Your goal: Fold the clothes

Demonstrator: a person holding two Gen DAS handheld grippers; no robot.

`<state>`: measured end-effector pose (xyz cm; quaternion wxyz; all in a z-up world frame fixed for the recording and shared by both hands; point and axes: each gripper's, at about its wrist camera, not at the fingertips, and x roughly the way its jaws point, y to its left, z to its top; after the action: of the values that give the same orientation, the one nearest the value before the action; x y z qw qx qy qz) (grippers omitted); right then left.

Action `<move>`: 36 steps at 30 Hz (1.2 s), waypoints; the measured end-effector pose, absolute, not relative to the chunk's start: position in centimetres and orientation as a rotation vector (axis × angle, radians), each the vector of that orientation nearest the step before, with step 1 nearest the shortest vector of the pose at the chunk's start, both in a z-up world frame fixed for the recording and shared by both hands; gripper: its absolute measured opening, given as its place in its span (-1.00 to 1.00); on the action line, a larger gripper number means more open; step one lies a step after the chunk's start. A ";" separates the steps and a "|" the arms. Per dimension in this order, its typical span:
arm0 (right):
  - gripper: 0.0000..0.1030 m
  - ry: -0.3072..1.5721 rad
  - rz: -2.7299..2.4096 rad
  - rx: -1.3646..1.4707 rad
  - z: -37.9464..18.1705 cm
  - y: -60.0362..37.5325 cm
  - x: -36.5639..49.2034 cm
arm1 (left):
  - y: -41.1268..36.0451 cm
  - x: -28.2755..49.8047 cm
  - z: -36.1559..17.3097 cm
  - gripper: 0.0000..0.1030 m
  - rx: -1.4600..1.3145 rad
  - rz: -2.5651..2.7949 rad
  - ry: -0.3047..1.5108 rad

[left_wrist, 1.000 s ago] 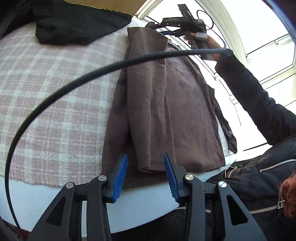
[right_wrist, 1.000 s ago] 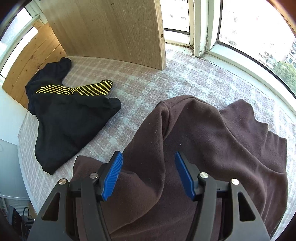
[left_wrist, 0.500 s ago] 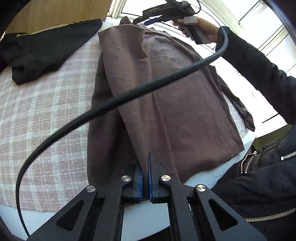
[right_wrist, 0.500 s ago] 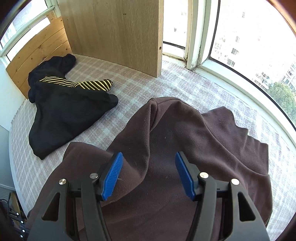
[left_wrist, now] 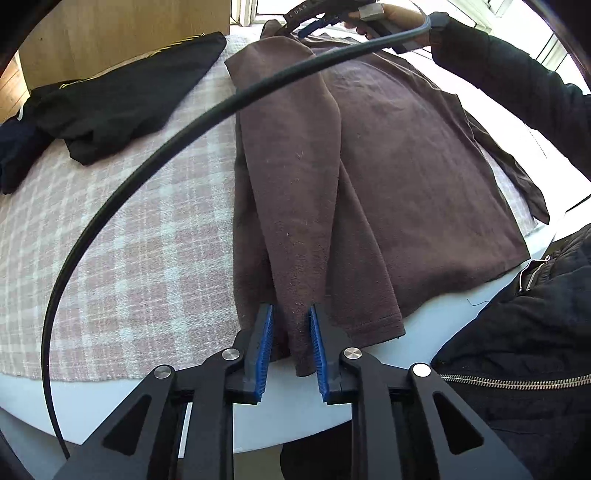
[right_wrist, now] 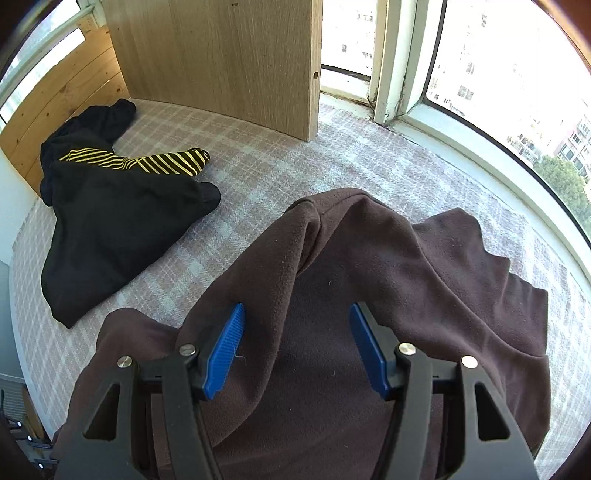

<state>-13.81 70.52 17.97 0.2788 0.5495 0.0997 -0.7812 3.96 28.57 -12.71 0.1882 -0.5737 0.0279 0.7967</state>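
A brown fleece top (left_wrist: 388,155) lies flat on the checked cloth, one sleeve (left_wrist: 295,192) folded lengthwise over its body. My left gripper (left_wrist: 290,343) is at the near hem, its jaws a little apart with the sleeve cuff between the pads. My right gripper (right_wrist: 297,343) is open over the shoulder and collar end of the top (right_wrist: 351,277); fabric lies between and under its fingers. The right gripper also shows in the left wrist view (left_wrist: 317,14), at the far end of the top.
A black garment with yellow stripes (right_wrist: 110,206) lies on the checked cloth (left_wrist: 110,229) to the left. A wooden panel (right_wrist: 221,55) stands behind it. Windows (right_wrist: 498,74) run along the far side. A black cable (left_wrist: 155,162) arcs across the left wrist view.
My left gripper shut on the sleeve cuff half a second ago; now its jaws have parted slightly. The right gripper has stayed open over the shoulder.
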 end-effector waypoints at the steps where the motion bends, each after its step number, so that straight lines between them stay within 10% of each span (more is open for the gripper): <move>1: 0.13 0.230 -2.069 1.489 17.6 70.5 -14.0 | 28.1 3.9 -12.1 -0.60 -1.586 2.260 0.056; 4: -0.93 0.119 -1.971 1.539 16.5 70.4 -14.3 | 27.9 2.8 -11.5 -0.37 -1.521 2.267 0.050; 10: -0.91 0.100 -2.040 1.408 19.7 72.1 -13.6 | 33.2 1.2 -13.3 -0.37 -1.467 2.123 0.109; 19: -0.38 0.159 -2.030 1.557 17.2 72.0 -14.5 | 37.4 1.2 -17.0 -0.37 -1.566 2.055 0.287; 31: -0.38 0.146 -2.007 1.553 16.3 72.3 -14.4 | 34.6 0.9 -15.8 -0.89 -1.527 2.059 0.051; 36: -0.84 0.111 -1.976 1.539 16.4 72.6 -14.4 | 33.9 1.7 -13.3 -0.89 -1.439 2.042 0.021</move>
<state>-14.38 72.59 16.44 0.3120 0.5833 0.0421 -0.7488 1.68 33.87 -13.29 0.3162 -0.5464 0.0081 0.7755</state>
